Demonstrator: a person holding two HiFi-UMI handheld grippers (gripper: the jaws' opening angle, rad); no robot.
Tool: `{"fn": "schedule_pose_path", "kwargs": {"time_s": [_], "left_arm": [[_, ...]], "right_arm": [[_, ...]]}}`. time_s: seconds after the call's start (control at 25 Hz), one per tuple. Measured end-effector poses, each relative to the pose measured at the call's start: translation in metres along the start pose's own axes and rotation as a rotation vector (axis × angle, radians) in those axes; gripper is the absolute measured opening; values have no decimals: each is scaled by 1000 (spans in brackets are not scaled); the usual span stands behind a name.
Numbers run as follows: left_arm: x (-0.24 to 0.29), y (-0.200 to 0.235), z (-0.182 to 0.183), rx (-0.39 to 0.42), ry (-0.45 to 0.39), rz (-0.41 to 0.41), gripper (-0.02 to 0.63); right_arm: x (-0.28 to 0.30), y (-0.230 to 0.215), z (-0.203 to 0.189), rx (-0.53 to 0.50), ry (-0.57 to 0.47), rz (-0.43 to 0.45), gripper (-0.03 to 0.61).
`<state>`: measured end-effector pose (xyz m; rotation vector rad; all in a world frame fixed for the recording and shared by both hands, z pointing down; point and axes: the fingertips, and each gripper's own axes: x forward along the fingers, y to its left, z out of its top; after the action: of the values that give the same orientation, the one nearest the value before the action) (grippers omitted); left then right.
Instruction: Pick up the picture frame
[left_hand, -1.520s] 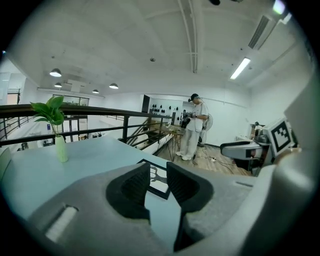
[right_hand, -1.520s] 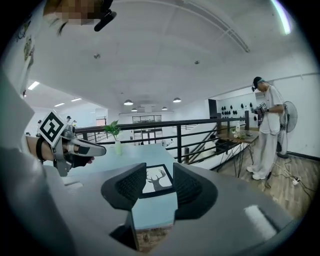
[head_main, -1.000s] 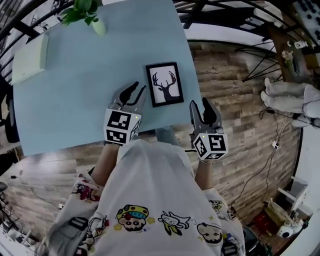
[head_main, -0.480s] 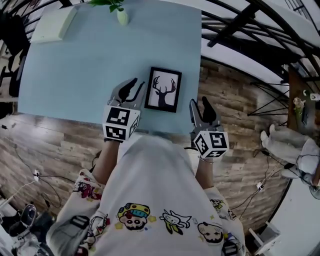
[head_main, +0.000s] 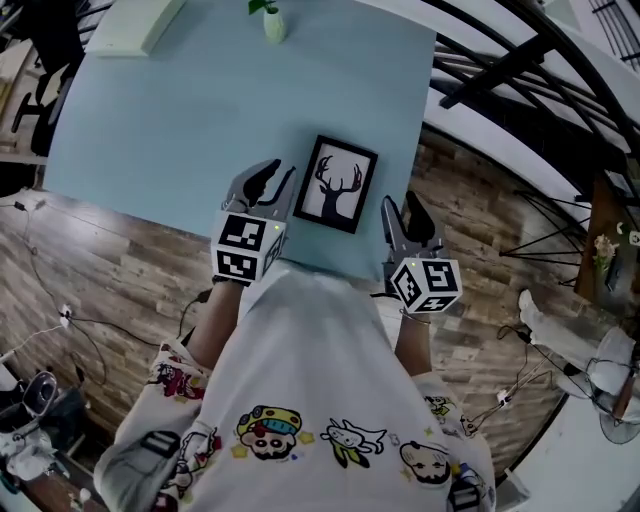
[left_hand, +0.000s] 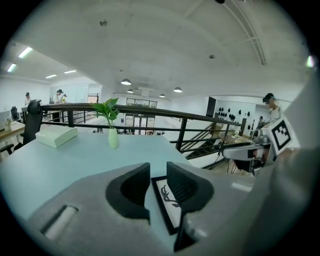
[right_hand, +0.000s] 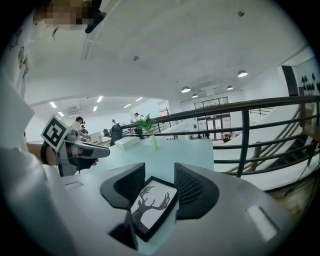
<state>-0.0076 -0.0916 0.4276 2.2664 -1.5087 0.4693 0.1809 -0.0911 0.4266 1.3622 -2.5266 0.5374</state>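
Left hand-held gripper (head_main: 275, 175), right hand-held gripper (head_main: 400, 206), picture frame (head_main: 340, 182) seemingly untouched between

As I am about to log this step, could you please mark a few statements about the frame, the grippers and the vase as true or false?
1. The picture frame lies flat on the table. True.
2. The right gripper is shut on the frame. False: its jaws stand apart, beside the frame, not touching it.
3. The frame shows a black antlered deer. True.
4. The vase stands right beside the frame. False: it stands at the table's far edge.
5. The left gripper is open. True.
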Motion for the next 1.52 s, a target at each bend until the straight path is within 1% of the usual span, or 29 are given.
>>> {"fn": "schedule_pose_path", "kwargs": {"time_s": [0.16,0.36,0.48,0.68,0.96,1.24,1.52], "left_arm": [[7,4,1,-1,11,-18,97],[16,12,2,15,28,-39,97],[20,15,0,6,41,-49,97],[28,14,-5,6,71,-81,97],[37,11,-15,-15,112,-107,97],[52,4,-33,-33,158,-147,97],[68,-8,-65,-43,229,-188,97]], "right_arm": [[11,0,3,7,3,0,176],[20,-4,4,39,0,-38,176],[22,-4,2,53,1,-51,176],[27,-3,-4,72,20,-66,176],[29,-3,-18,102,53,-73,176],[39,-8,-40,133,93,-73,176],[46,-12,-67,157,145,-71,176]]}}
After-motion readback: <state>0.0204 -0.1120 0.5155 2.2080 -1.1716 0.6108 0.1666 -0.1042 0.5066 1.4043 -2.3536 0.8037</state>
